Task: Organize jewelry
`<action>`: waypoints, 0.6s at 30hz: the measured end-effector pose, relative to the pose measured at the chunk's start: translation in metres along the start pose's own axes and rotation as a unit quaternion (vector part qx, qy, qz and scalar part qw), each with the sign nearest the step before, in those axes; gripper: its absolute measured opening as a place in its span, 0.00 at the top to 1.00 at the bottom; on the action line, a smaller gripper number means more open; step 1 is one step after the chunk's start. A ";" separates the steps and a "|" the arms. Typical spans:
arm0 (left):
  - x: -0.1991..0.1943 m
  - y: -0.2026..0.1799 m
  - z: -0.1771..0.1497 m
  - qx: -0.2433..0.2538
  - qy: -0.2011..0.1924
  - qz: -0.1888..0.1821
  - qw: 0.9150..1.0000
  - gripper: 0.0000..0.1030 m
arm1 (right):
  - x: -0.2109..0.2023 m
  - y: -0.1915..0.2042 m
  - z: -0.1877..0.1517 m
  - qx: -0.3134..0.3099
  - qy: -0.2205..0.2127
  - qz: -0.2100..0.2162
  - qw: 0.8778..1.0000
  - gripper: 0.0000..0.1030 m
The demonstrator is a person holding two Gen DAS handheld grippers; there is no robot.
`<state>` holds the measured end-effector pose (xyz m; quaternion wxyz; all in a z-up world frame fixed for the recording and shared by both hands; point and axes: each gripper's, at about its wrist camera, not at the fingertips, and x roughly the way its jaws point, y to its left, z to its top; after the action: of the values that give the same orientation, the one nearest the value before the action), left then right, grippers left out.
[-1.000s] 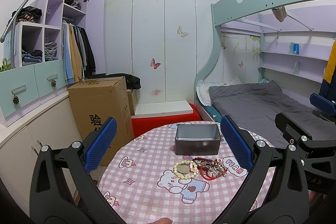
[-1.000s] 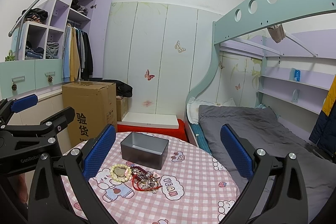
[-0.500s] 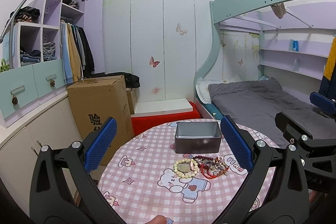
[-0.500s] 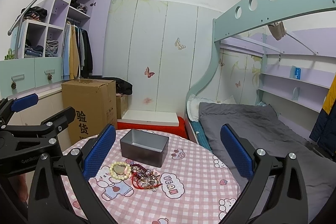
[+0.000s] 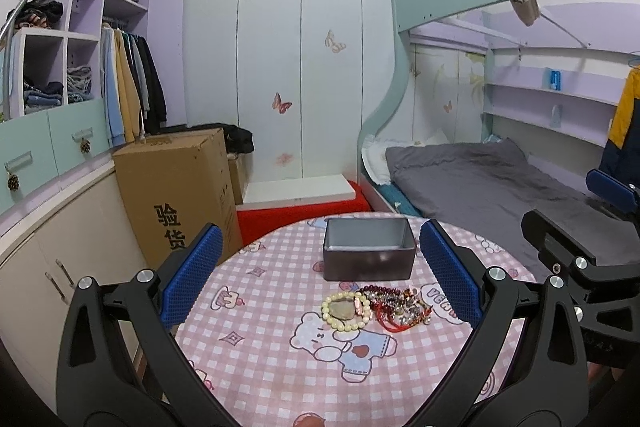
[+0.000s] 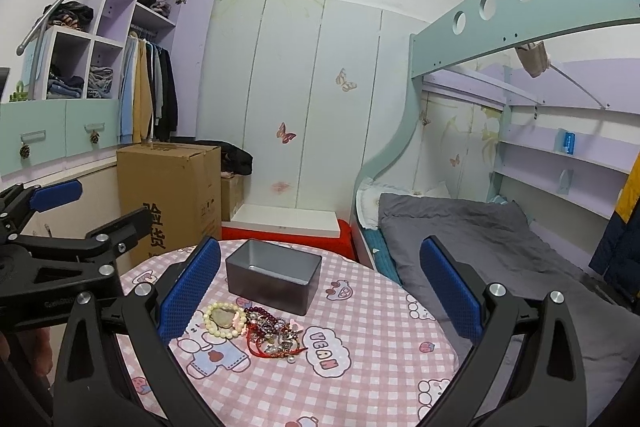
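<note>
Both grippers have eased closer over the last second: the grey tin (image 5: 369, 254) and the heap of jewelry (image 5: 376, 309) now sit a little lower and larger between the jaws than they did, and the tin has drifted slightly in each view. That reads as an approach, not a grasp; nothing on the bench (image 5: 264, 367) has been touched, so the sorting appears not yet begun.

The left gripper (image 5: 320, 279) stands released, its jaws wide apart and empty, with the pale bead bracelet (image 5: 346, 311) just ahead, between them, and the red-and-dark tangle of chains (image 5: 402, 309) nearer its right jaw. The right gripper (image 6: 320, 287) is likewise spread and holding nothing; from its view the bracelet lies close by its left jaw, the tin just beyond the heap and open-topped.

Writing: the checked cloth carries the word "VEGAN" (image 6: 328, 349) in a cloud beside the heap. The cardboard box (image 5: 176, 195) past the left jaw bears the characters "验货". The left gripper's body shows lettering too blurred to read.
</note>
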<state>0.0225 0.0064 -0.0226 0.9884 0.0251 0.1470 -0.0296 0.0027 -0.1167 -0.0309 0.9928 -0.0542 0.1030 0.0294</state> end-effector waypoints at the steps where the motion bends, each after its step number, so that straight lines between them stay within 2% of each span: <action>1: 0.003 0.001 -0.002 -0.003 0.008 -0.002 1.000 0.06 | 0.002 0.000 -0.001 -0.001 0.002 0.001 1.000 0.07; 5: 0.016 0.003 -0.006 -0.014 0.032 -0.010 0.999 0.06 | 0.011 -0.001 -0.006 0.004 0.015 0.008 1.000 0.07; 13: 0.038 -0.003 -0.017 0.009 0.060 0.000 0.998 0.06 | 0.031 -0.008 -0.021 0.030 0.046 0.018 0.998 0.07; 18: 0.071 0.010 -0.037 -0.006 0.131 -0.024 0.991 0.06 | 0.052 -0.016 -0.037 0.034 0.092 0.008 0.995 0.07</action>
<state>0.0805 0.0152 -0.0787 0.9597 0.0191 0.2761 -0.0487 0.0474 -0.1339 -0.0763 0.9800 -0.0223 0.1956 0.0284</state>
